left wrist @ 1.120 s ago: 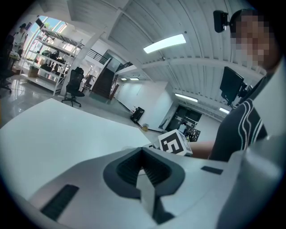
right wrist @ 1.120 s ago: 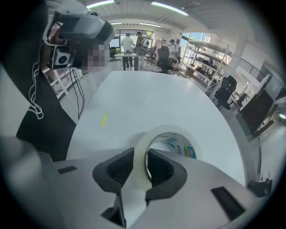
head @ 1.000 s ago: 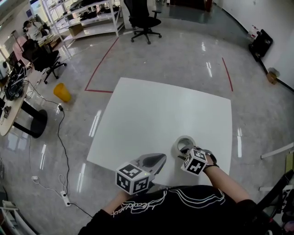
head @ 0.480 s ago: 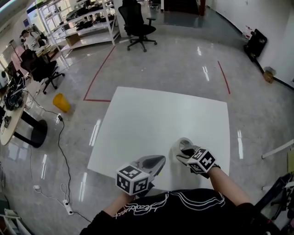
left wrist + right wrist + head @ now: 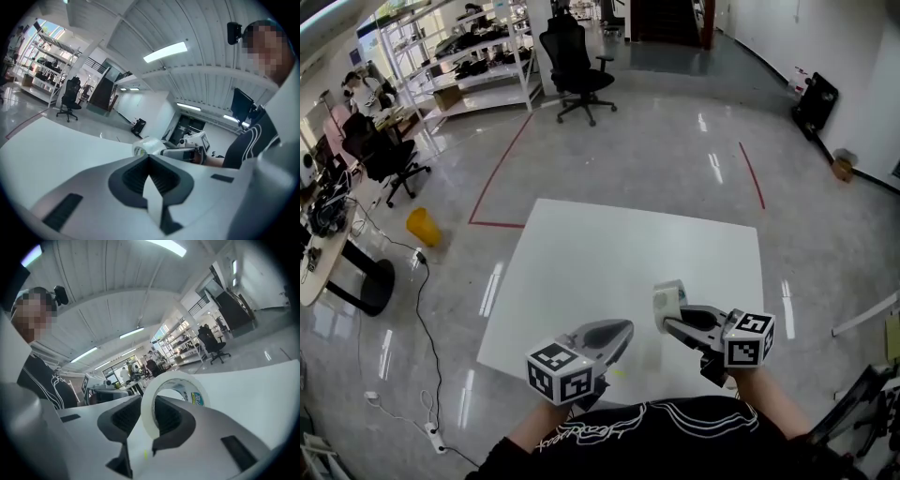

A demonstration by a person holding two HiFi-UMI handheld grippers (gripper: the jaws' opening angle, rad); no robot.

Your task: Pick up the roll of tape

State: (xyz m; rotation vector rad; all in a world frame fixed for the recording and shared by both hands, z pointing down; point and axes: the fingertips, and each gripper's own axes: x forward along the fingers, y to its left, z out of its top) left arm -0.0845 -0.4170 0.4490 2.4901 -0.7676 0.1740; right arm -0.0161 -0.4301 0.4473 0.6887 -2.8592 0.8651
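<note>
Lower centre: right gripper (image 5: 672,322) pinches the roll of tape (image 5: 667,302), upright, over the white table (image 5: 609,253). Left gripper (image 5: 622,330), just beside it, has jaws pressed together on nothing

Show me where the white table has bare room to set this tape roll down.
The white square table is bare from its far edge, toward the red floor line, down to both grippers. Crowded only at the near edge: left gripper, right gripper clamping the white roll of tape.

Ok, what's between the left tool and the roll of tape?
Nothing: in the head view only bare white table shows between the left tool and the roll of tape.
</note>
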